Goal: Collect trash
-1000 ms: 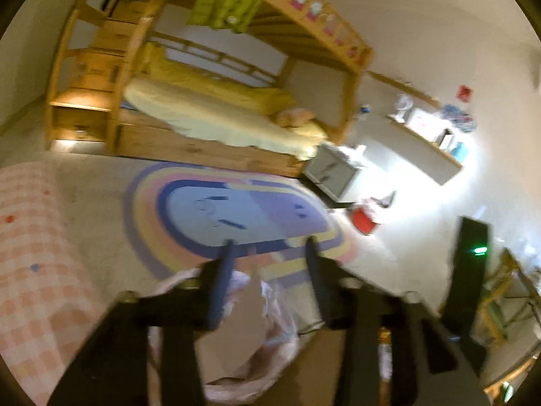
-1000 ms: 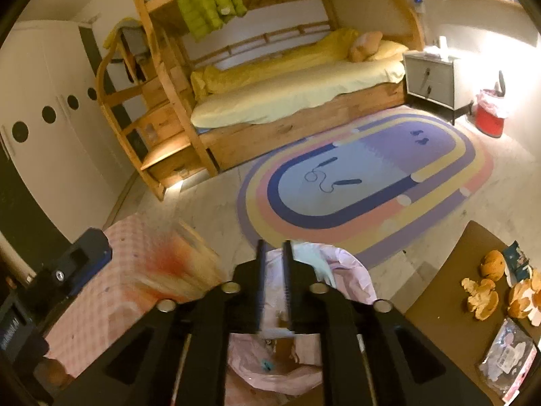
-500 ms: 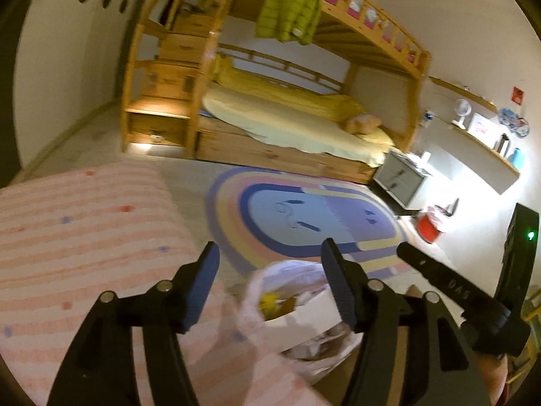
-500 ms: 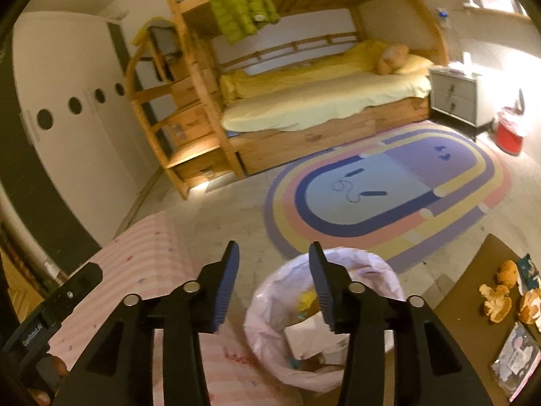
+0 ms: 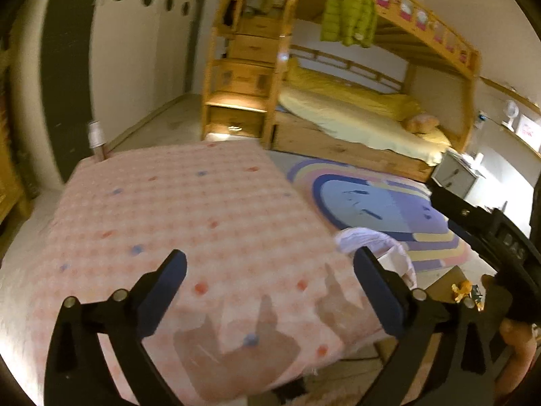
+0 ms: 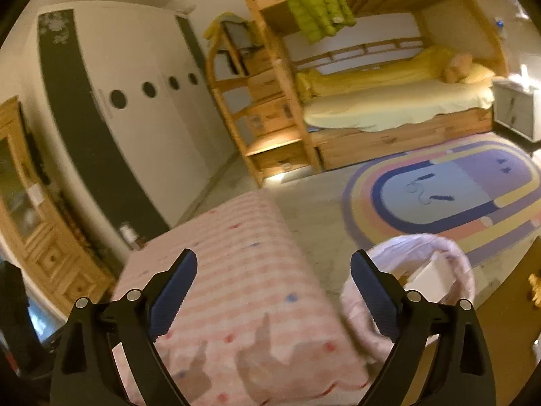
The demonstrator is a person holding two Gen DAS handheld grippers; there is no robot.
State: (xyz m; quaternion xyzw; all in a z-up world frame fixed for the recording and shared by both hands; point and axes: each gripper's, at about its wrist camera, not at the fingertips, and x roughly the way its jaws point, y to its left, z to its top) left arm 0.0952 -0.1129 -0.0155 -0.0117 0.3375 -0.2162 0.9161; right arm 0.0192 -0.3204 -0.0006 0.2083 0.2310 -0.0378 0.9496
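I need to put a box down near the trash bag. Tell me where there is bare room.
The pink checked bedspread looks bare from its far edge to beneath both open grippers. The grey floor between bedspread, wooden stairs and rainbow rug looks free. It is crowded on the right: the trash bag sits tight between bedspread and brown table carrying scraps.

Blurred throughout by motion: pink checked cover [image 5: 189,216], wardrobe doors [image 6: 145,101]. Trash bag [image 6: 449,260] partly hidden behind the right gripper [image 6: 274,287] finger; contents unreadable apart from a pale flat piece. In the left wrist view, bag [image 5: 375,240] mostly hidden by the cover's edge. Small orange bits [image 5: 461,289] on the brown surface too small to identify.
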